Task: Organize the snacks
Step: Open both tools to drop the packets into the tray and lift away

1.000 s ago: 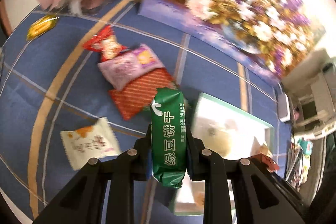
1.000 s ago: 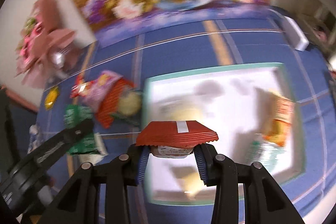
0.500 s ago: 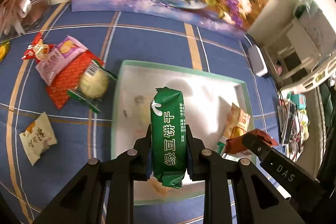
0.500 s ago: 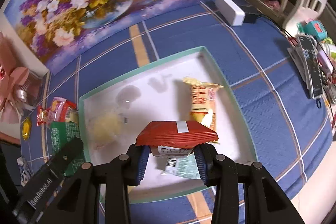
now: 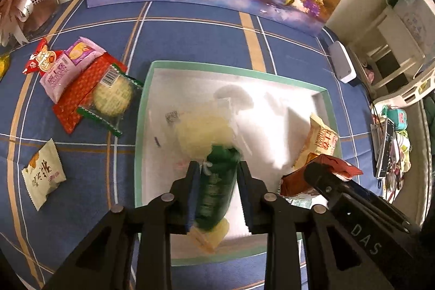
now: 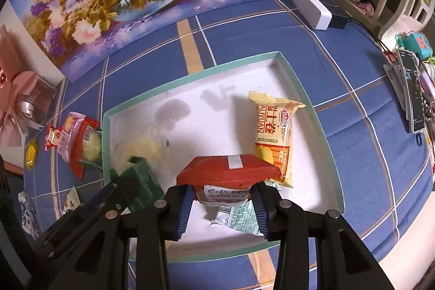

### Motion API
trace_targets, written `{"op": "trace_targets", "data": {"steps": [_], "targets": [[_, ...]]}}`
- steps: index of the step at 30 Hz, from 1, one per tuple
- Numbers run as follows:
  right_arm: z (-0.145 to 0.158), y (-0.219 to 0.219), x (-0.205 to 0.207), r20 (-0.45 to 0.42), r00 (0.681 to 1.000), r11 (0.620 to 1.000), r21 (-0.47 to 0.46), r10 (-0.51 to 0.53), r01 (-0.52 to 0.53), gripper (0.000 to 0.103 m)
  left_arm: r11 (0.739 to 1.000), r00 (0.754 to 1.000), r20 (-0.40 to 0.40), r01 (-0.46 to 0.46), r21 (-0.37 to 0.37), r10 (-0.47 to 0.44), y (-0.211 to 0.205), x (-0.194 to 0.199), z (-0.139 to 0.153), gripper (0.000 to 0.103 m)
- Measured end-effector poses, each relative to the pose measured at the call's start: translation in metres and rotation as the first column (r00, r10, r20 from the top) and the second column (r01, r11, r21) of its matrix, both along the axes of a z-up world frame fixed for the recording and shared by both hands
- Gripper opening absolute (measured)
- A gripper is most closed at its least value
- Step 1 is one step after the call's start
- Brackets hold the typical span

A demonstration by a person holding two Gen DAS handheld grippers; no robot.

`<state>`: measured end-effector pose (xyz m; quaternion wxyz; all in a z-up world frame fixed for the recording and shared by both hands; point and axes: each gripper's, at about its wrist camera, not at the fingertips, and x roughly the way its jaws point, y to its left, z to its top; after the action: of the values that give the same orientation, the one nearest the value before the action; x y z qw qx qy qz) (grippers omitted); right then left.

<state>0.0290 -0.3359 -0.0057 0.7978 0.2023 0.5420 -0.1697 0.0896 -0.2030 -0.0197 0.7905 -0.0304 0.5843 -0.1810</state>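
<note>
Over the tray [image 5: 141, 127], at the lower centre of the left wrist view, the left gripper [image 5: 218, 193] is seen with its jaws opening around a green packet [image 5: 217, 181]. The packet is blurred and tilted end-down between the pads; it appears to be slipping free, though contact on either pad cannot be confirmed through the blur. Below it a pale round cake in clear wrap [image 5: 202, 135] lies on the tray floor.

At the lower centre of the right wrist view, the right gripper [image 6: 221, 204] is closed nearly to its narrowest on a red packet [image 6: 228, 170], held above the tray floor. Just beside it, to the right, a yellow packet [image 6: 274, 132] lies flat in the tray, and a pale green wrapper [image 6: 239, 216] is partly hidden under the red packet.

Step in hand, as judged: release of the green packet into the tray, with the red packet waiting its turn.

Still outside the tray, at the left of the left wrist view: a pile of snacks [image 5: 81, 83] on the blue cloth [image 5: 190, 40], and a single white packet [image 5: 43, 173] at lower left.

Next move, as judged: the left jaws are to be opened fully and lifted clear so the packet is not dragged out. The red packet is then to be set down on bare tray floor, away from the yellow packet.
</note>
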Motion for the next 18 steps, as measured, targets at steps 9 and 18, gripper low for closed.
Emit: {"op": "trace_targets", "data": {"steps": [9,18], "targets": [[0.009,0.001,0.001,0.011,1.000,1.000,-0.020,-0.007,0.007,0.052,0.999,0.999,0.028,-0.034,0.016,0.033,0.010,0.003,0.009,0.051],[0.010,-0.003,0.000,0.010,1.000,1.000,-0.018,-0.019,0.019,0.069,0.990,0.989,0.042,-0.140,0.035,0.139,0.040,0.016,0.009,0.068]]}}
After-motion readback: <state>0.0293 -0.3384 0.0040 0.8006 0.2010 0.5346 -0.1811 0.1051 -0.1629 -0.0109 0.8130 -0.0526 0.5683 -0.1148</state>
